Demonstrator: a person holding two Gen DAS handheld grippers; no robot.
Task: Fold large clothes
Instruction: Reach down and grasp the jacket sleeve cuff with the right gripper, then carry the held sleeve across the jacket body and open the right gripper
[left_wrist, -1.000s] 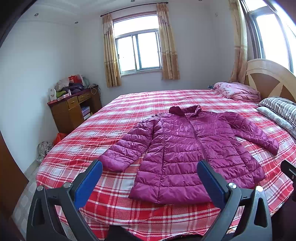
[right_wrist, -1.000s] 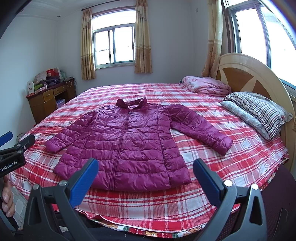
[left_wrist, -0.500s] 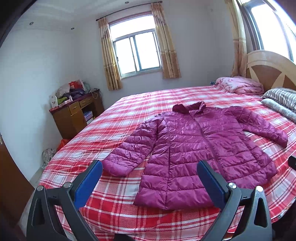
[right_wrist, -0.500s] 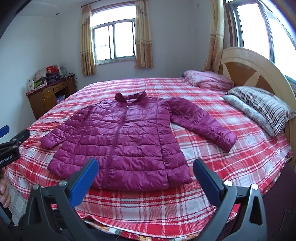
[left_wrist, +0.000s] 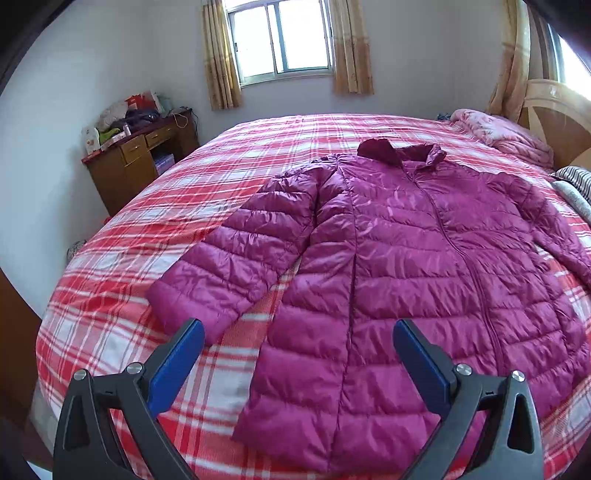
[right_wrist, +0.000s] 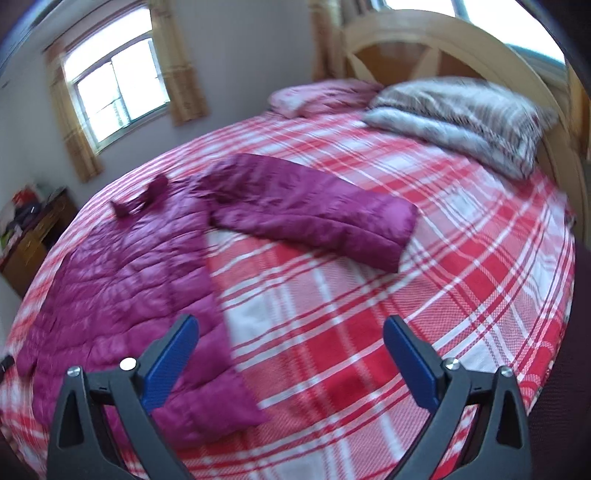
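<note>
Both grippers gape wide, gripping nothing: the left gripper (left_wrist: 297, 341) hangs over the lower front of the magenta puffer jacket (left_wrist: 399, 258), the right gripper (right_wrist: 290, 338) over bare plaid bedspread (right_wrist: 332, 314) beside the hem. Jacket lies flat, zipped, sleeves spread, on the bed. No containers show clearly.

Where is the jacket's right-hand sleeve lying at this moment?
In the right wrist view the sleeve stretches across the plaid bedspread toward the striped pillow, its cuff well short of it.
</note>
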